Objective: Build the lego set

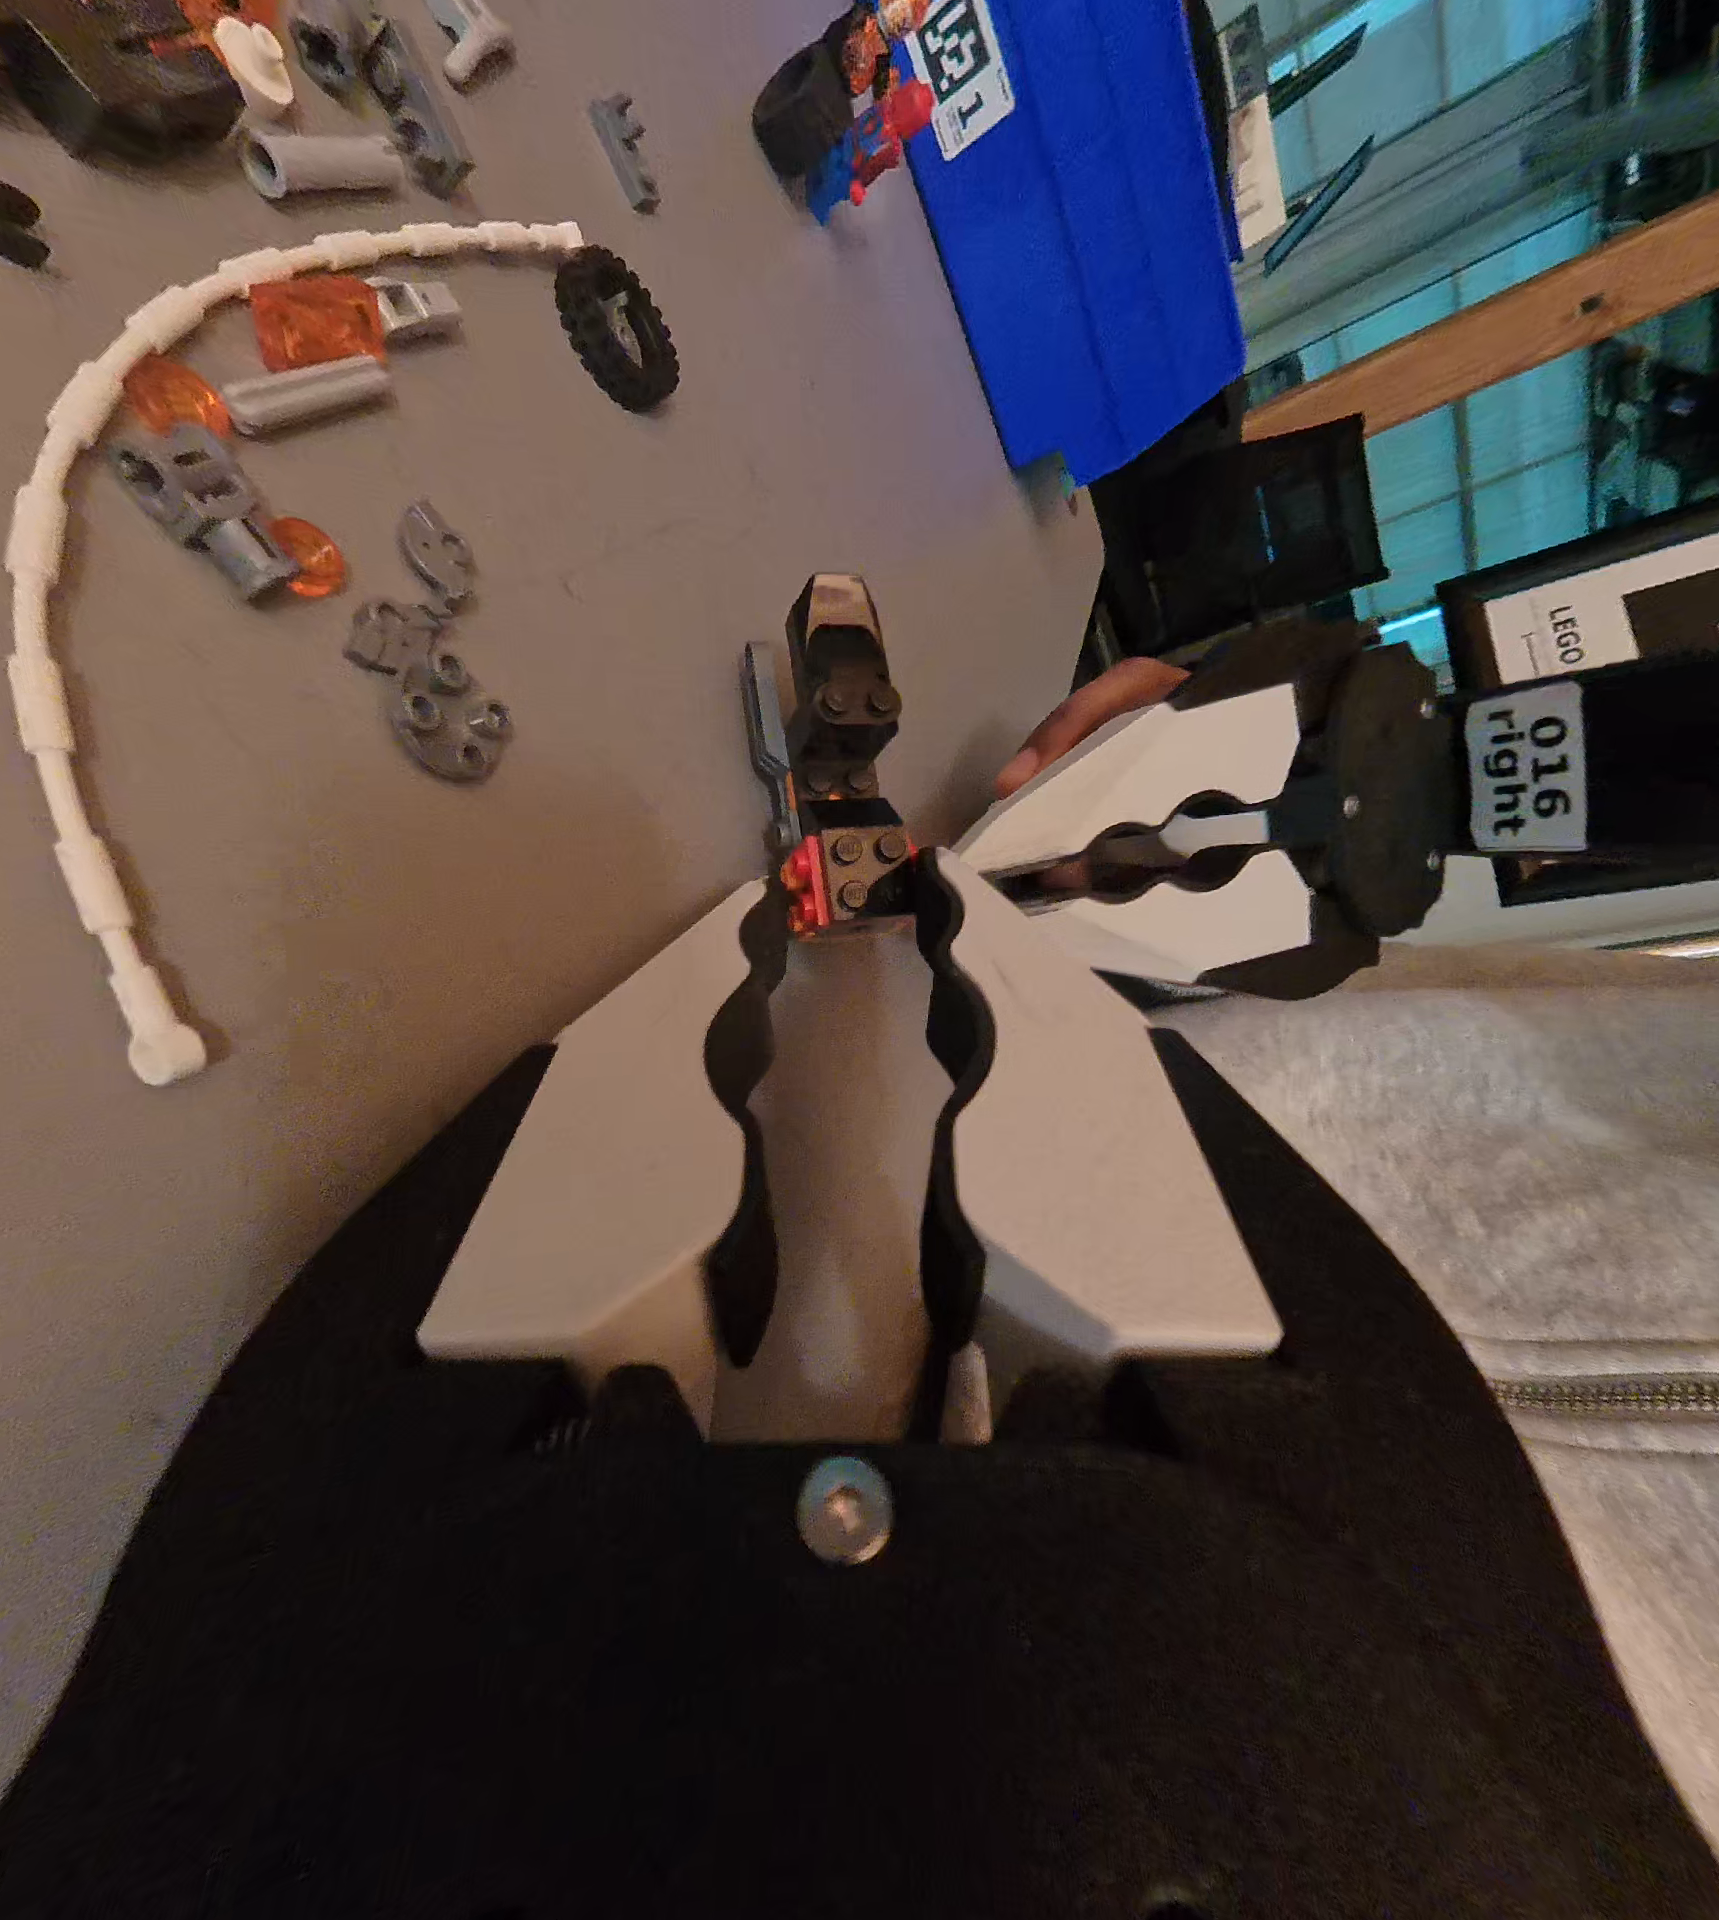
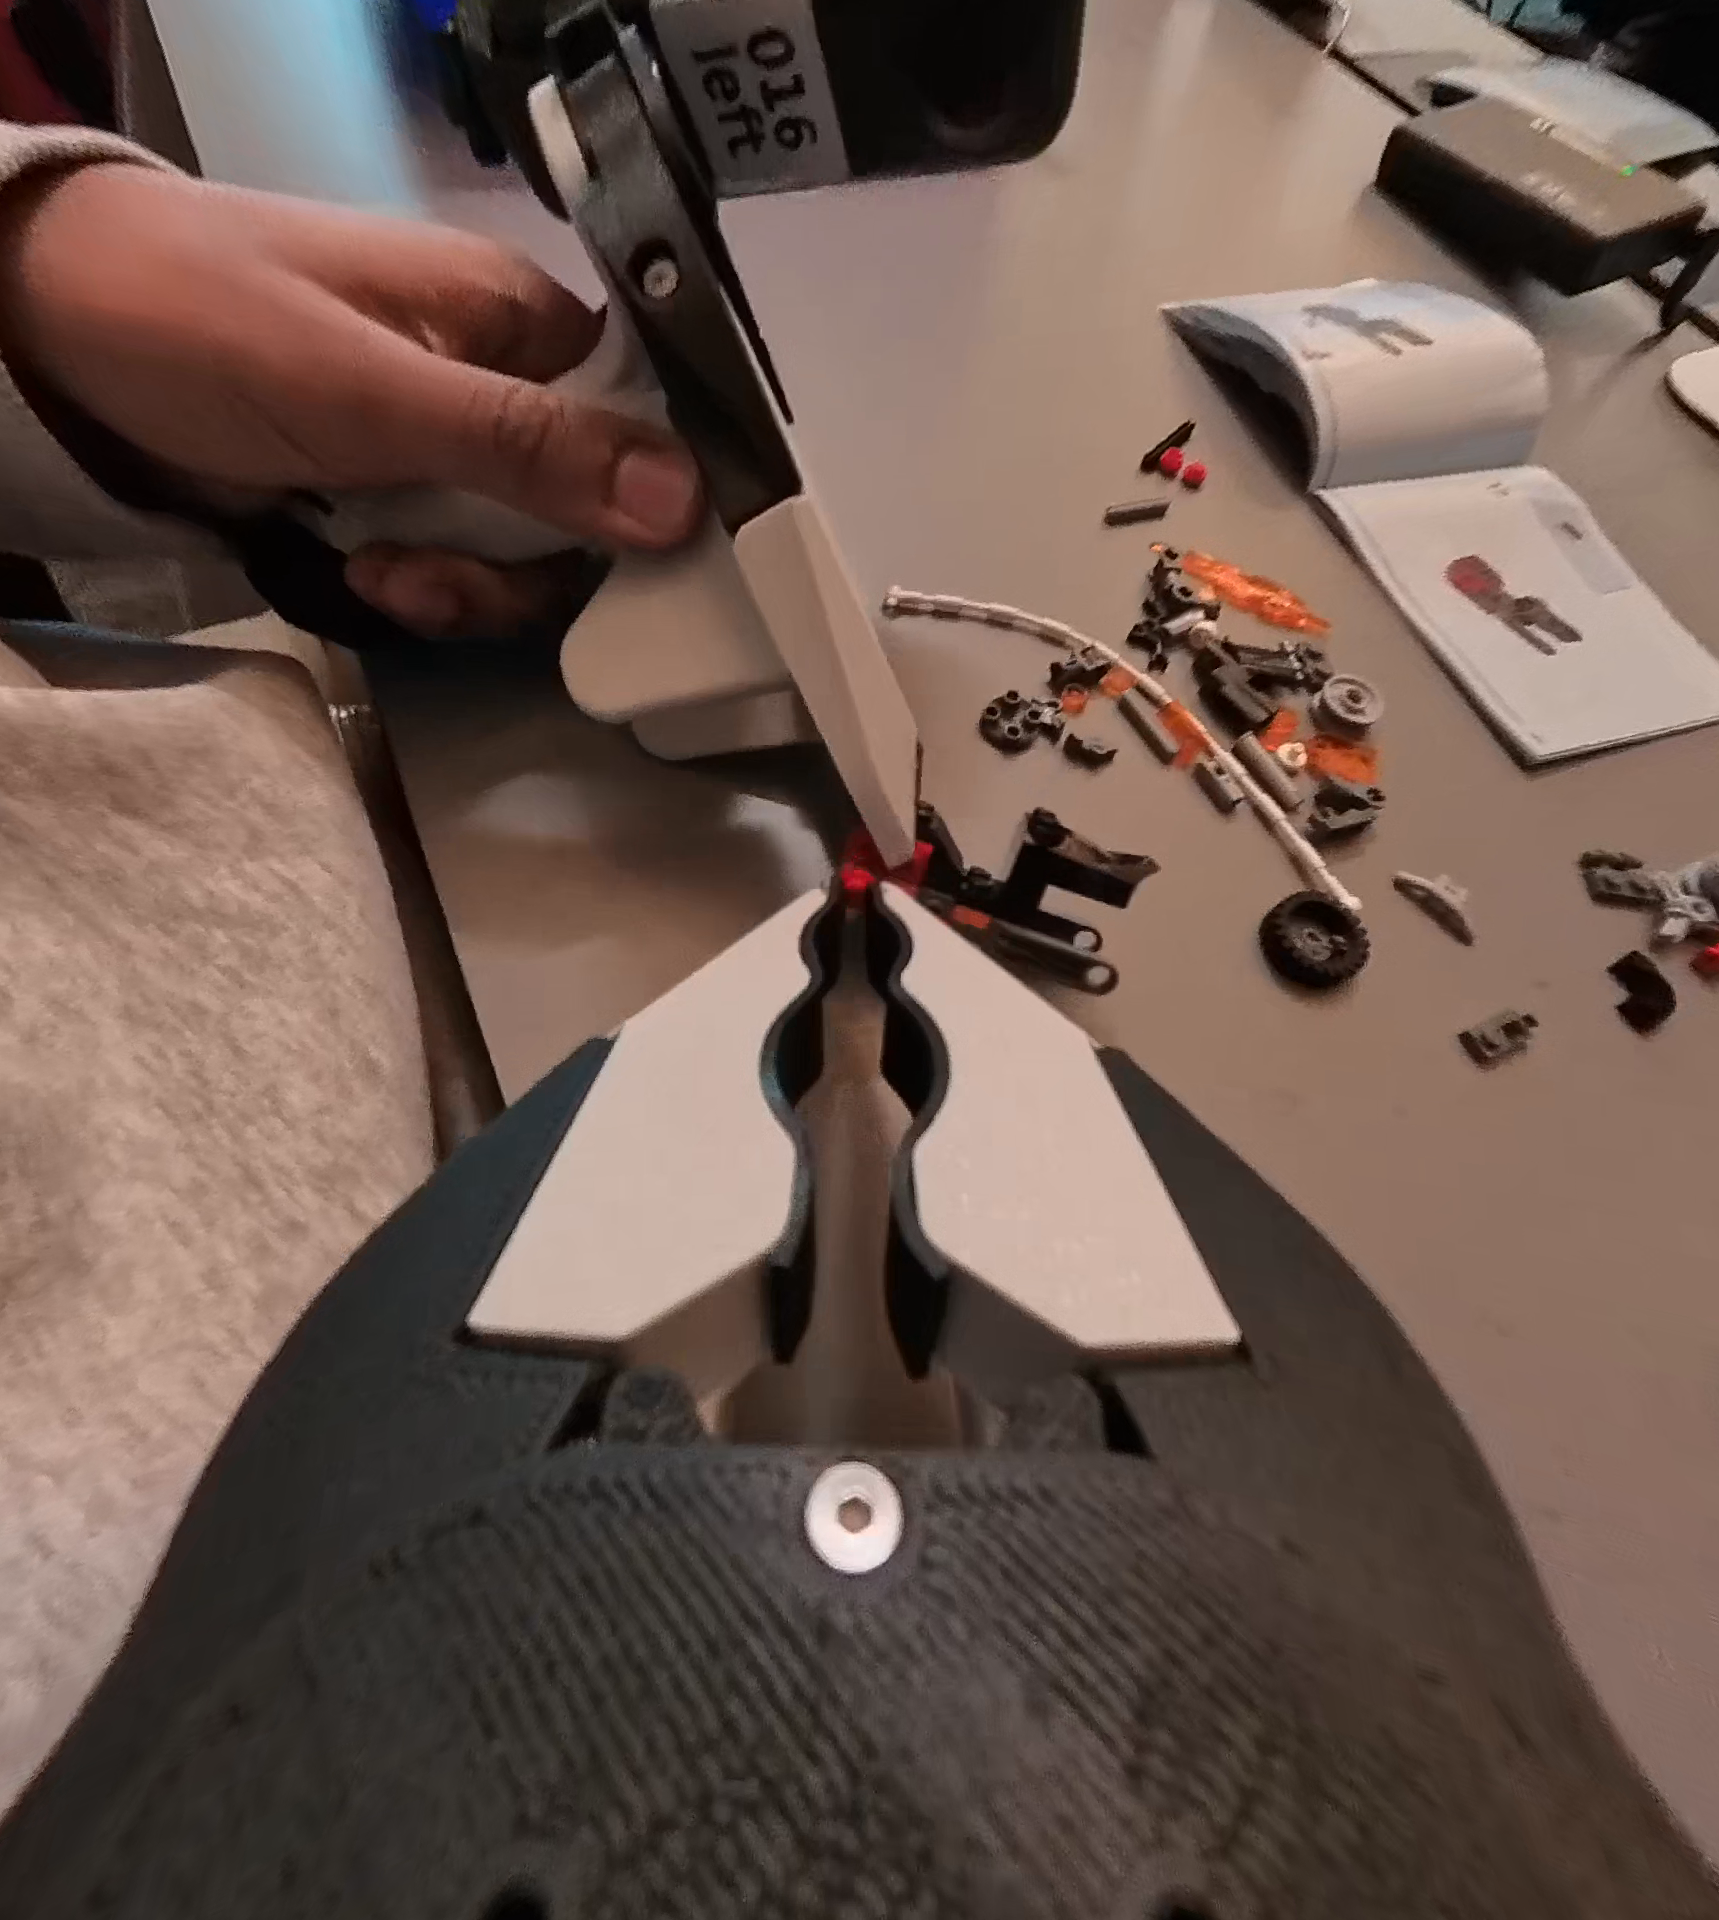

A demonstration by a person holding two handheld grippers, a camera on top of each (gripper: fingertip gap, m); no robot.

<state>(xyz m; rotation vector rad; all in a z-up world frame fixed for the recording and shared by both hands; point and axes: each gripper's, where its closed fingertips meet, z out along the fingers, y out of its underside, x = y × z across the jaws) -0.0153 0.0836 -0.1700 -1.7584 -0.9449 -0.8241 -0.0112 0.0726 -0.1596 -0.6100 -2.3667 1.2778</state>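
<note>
While my left claw point(image 1: 850, 883) is clamped on the red-and-black end of the half-built model point(image 1: 839, 727), that model juts forward just over the grey table point(image 1: 543, 935). My right claw point(image 2: 860, 902) is pinched nearly closed on a small red piece point(image 2: 855, 878) touching the same end. Beyond lie the white segmented hose point(image 1: 55, 540), a black tyre point(image 1: 616, 327), orange translucent bits point(image 1: 315, 322), then the blue box point(image 1: 1073, 229).
</note>
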